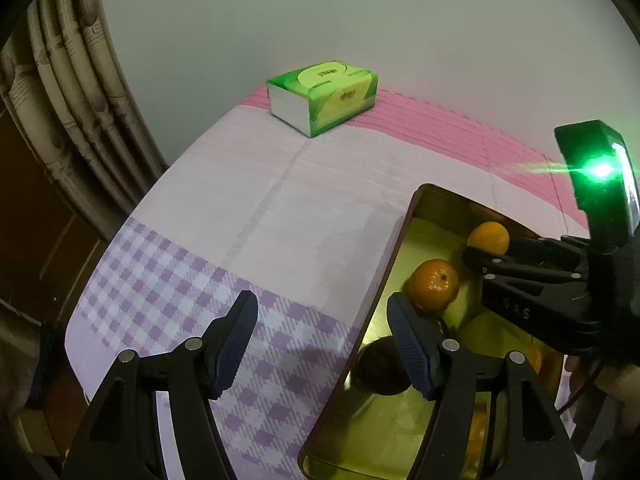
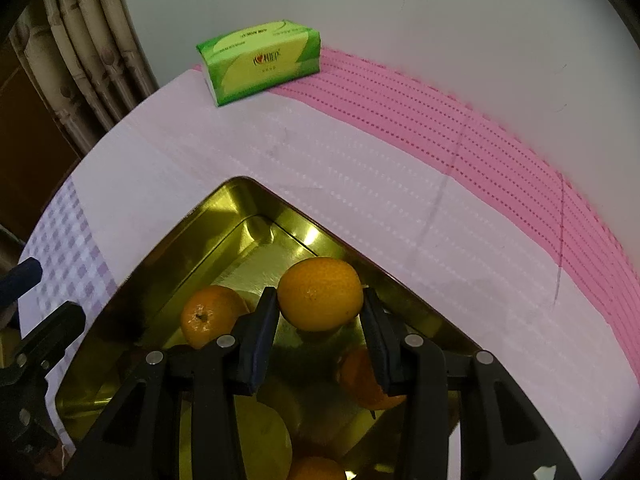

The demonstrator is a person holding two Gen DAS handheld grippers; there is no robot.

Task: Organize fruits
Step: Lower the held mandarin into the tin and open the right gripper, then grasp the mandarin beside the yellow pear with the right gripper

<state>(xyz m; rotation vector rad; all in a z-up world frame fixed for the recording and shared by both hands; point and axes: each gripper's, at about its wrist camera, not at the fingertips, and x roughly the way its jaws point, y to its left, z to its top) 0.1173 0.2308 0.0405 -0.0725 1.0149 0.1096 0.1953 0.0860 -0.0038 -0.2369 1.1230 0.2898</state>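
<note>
Over the gold tray on the bench, the right gripper has its jaws clamped on an orange, not yet set down. Another orange and seemingly more fruit, partly hidden, already lie inside. The left gripper hangs half-open and empty astride the tray's rim. Sorting appears well advanced; release remains.

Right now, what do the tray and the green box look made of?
Tray: probably thin metal, gold mirror finish; its walls reflect the oranges and glare. Green box: soft printed plastic wrap, likely a tissue pack; slight sheen and a seamed white end, though coated paper is possible.
</note>
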